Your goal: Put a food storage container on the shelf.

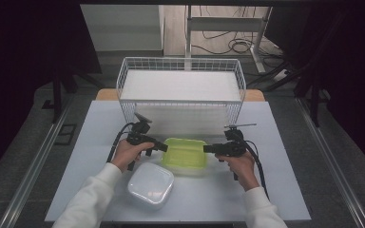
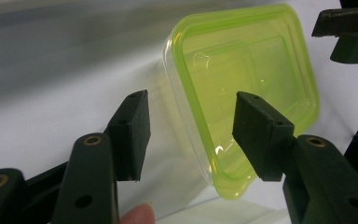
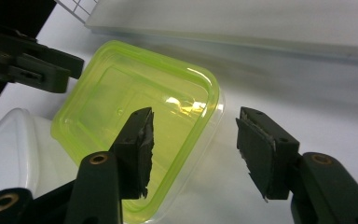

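The left gripper [image 1: 163,147] is coming in from the left of the green-lidded container [image 1: 186,154], jaws half spread and straddling its near-left rim. In the left gripper view the rim sits between the pads without either one pressing on it, so nothing is gripped yet. My guess is it is lining up on the lid's lip because that edge gives the flat pads something thin to pinch.

The container itself is sitting flat on the tabletop [image 1: 95,142], midway between the two grippers, its clear tub just showing under the yellow-green lid.

Just below the left gripper, toward the person, a white lidded box [image 1: 151,185] is lying close against the container's near corner. It is crowding that side, and a low wrist there could bump it.

Beyond both grippers a white wire basket [image 1: 180,85] is standing with a white slab inside. It is leaving little room behind the container, which I think is why the hands are approaching from the sides.

The right gripper [image 1: 205,148] is mirroring the left one from the opposite side, jaws also half open around the lid's right edge. One pad is hovering over the lid and the other is hanging outside the rim, so it is holding nothing.
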A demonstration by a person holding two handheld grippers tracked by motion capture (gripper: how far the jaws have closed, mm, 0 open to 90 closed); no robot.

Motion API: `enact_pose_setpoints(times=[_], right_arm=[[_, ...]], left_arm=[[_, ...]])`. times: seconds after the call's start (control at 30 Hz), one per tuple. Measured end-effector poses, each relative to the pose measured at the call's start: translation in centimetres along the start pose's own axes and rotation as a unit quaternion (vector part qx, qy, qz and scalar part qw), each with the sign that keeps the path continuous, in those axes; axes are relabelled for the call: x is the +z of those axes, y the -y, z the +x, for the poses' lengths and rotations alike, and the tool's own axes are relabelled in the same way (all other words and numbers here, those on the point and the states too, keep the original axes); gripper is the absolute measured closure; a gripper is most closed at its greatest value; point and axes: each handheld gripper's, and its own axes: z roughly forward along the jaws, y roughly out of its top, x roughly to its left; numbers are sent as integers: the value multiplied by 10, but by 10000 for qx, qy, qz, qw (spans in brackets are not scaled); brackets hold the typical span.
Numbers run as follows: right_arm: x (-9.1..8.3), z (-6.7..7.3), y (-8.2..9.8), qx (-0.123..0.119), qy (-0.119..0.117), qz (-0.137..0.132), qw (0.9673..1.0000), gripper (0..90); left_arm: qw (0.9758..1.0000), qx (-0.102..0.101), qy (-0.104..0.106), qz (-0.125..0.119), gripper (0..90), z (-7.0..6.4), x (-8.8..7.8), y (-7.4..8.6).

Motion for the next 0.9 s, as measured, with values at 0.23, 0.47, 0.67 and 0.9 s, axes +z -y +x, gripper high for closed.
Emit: enact_pose_setpoints(times=[0.23,0.47,0.67,0.9], right_arm=[[8,-4,3,174,-172,129,9996,526],[16,-12,9,480,-426,276,9976,603],[20,-11,11,671,-562,292,9957,719],[10,-10,9,761,-625,-1,9951,793]], left_arm=[[9999,-88,49,106,502,0,6,-1],[9996,-100,194,179,557,2,10,-1],[9992,-259,287,96,686,-1,13,0],[9987,-261,419,-146,786,-4,5,1]])
